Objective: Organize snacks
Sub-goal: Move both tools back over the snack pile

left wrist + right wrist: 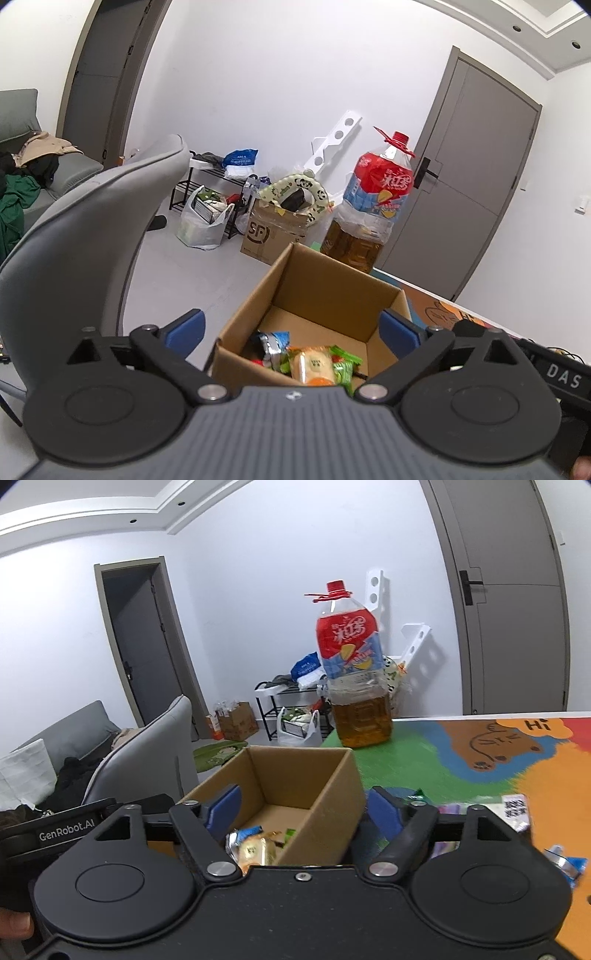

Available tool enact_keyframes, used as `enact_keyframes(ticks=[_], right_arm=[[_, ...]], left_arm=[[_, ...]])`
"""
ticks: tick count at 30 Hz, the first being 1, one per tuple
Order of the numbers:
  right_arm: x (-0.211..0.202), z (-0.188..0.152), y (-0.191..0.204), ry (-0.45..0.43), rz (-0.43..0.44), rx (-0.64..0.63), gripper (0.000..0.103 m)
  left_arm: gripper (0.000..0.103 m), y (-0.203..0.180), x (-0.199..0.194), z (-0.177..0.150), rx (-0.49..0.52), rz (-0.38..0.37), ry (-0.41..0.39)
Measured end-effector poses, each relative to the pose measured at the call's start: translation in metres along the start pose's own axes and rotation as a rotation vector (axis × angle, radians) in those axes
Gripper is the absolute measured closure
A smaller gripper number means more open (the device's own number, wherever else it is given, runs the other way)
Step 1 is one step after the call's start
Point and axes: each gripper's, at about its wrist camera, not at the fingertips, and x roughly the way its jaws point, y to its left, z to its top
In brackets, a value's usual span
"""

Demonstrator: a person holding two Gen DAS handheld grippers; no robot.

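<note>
Snack packets [314, 363] sit heaped in the near end of the cardboard box [325, 295], and right now both tools hang just over that end. The left gripper [291, 326] has its blue pads spread wide with nothing between them; the bun in its clear wrapper [312, 365] and the green packets lie loose below. The right gripper [303, 808] is released too, its jaws straddling the box's right wall, one pad over the inside, the other outside.

What matters next, I'd say, is what lies to the right. More loose snacks [513, 808] are scattered on the colourful table mat [424, 768] just beside the box's right wall, a blue-wrapped one [567, 862] nearest the edge of view. The right gripper is plainly the nearer hand for those; the left sees none of them. The box runs long, away from the grippers, with its far half bare. Beyond it stands the big oil bottle [354, 686], well clear.
</note>
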Motion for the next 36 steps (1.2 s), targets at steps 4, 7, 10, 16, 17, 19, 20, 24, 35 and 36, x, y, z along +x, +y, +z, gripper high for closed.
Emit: enact_keyframes(ticks=[4,7,10,16,17,19,20,24,35,36], right_arm=[[-0.011,-0.002,-0.006,-0.001,-0.018,-0.004,0.017],[-0.017,-0.003,-0.01,0.006,-0.024,-0.01,0.015],[-0.023,-0.004,-0.015,0.006,-0.031,-0.011,0.012],[-0.04,-0.004,-0.029,-0.006,-0.051,0.005,0.003],[-0.042,-0.004,-0.031,-0.007,-0.055,-0.001,0.003],[-0.048,-0.006,-0.032,-0.014,-0.068,-0.022,0.001],[-0.05,-0.007,-0.034,-0.019,-0.076,-0.024,0.0],[-0.056,-0.01,-0.048,-0.018,-0.099,0.008,0.0],[-0.064,-0.028,-0.078,-0.001,-0.149,0.05,0.0],[-0.065,-0.03,-0.08,0.002,-0.151,0.052,0.0]], left_arm=[[0.002,-0.002,-0.005,-0.004,-0.003,-0.005,0.012],[0.002,-0.004,-0.008,-0.007,-0.017,0.001,0.022],[0.002,-0.01,-0.011,-0.01,-0.008,-0.003,0.036],[0.001,-0.022,-0.015,-0.019,-0.006,-0.02,0.065],[0.001,-0.025,-0.017,-0.021,0.005,-0.023,0.063],[0.001,-0.032,-0.02,-0.024,0.027,-0.034,0.065],[0.001,-0.035,-0.021,-0.026,0.034,-0.041,0.069],[0.001,-0.046,-0.023,-0.034,0.058,-0.054,0.078],[0.001,-0.066,-0.019,-0.057,0.101,-0.066,0.116],[0.001,-0.067,-0.019,-0.059,0.103,-0.066,0.119]])
